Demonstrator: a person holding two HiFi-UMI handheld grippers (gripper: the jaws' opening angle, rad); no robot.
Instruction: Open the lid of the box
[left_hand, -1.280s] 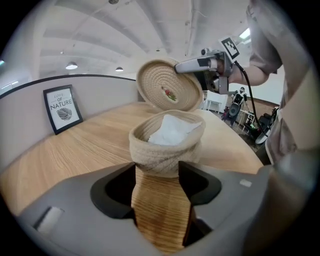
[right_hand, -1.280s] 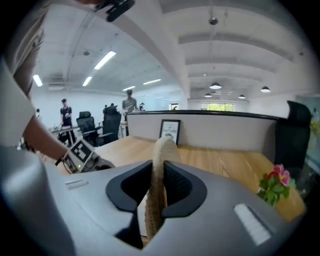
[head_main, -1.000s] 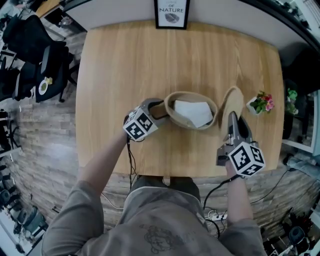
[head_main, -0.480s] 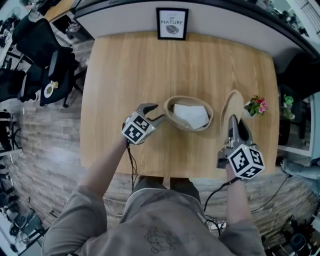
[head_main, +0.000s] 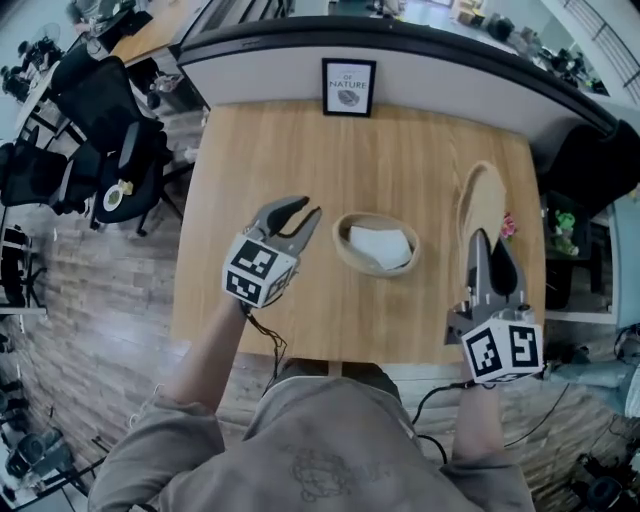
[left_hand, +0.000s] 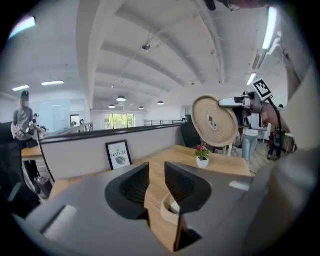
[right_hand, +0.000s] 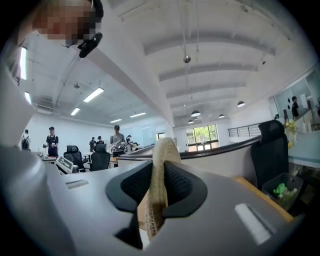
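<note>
The round woven box (head_main: 340, 243) sits open mid-table (head_main: 270, 150), something white (head_main: 382, 245) inside. Its flat, coiled lid (head_main: 480, 205) stands on edge to the box's right, pinched at its rim by the right gripper (head_main: 490, 240). The left gripper (head_main: 308, 207), whose jaws have just been closing to a narrow gap, holds nothing.

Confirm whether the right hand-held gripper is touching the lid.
Touching. The right gripper view shows the woven lid standing on edge between the jaws of the right hand-held gripper, with both jaws pressed against its faces.
</note>
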